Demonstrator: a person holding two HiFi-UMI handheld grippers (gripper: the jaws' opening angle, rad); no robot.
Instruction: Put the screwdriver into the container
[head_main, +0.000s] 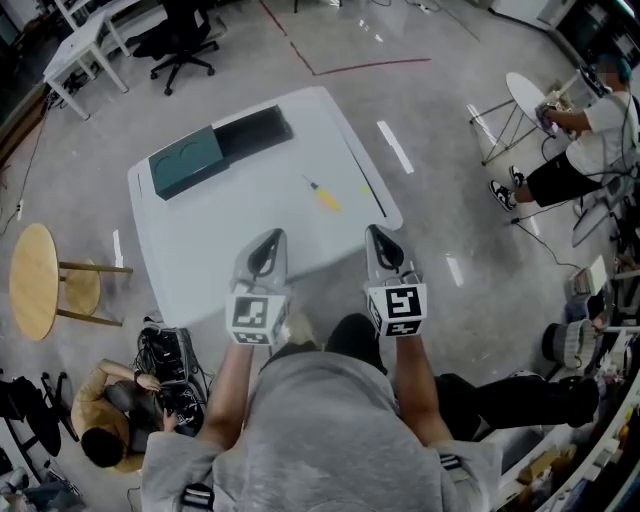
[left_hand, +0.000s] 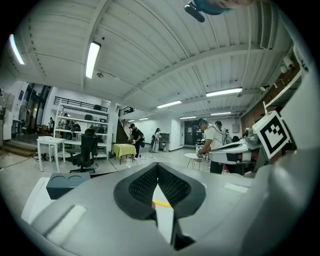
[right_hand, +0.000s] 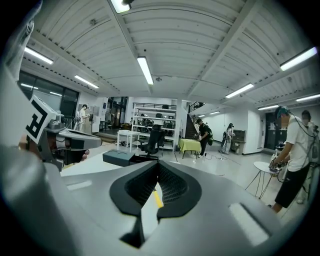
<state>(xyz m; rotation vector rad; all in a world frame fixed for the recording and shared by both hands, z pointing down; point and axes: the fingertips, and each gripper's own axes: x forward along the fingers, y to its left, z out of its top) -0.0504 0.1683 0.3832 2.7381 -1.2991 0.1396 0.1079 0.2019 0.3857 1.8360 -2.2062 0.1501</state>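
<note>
The screwdriver (head_main: 324, 195), with a yellow handle and thin shaft, lies on the white table (head_main: 220, 250) right of its middle. The container (head_main: 205, 155), a dark teal box with a black part beside it, sits at the table's far left. Both grippers hover over the near edge, well short of the screwdriver. My left gripper (head_main: 270, 238) is shut and holds nothing. My right gripper (head_main: 377, 233) is shut and empty too. In the left gripper view the screwdriver (left_hand: 162, 203) shows below the closed tips and the container (left_hand: 67, 182) lies far left. The right gripper view shows the screwdriver (right_hand: 158, 199) straight ahead.
A wooden stool (head_main: 40, 280) stands left of the table. A person crouches by cables (head_main: 165, 365) on the floor at the near left. A seated person (head_main: 590, 140) and a small round table (head_main: 530, 100) are at the far right. An office chair (head_main: 185, 35) stands beyond the table.
</note>
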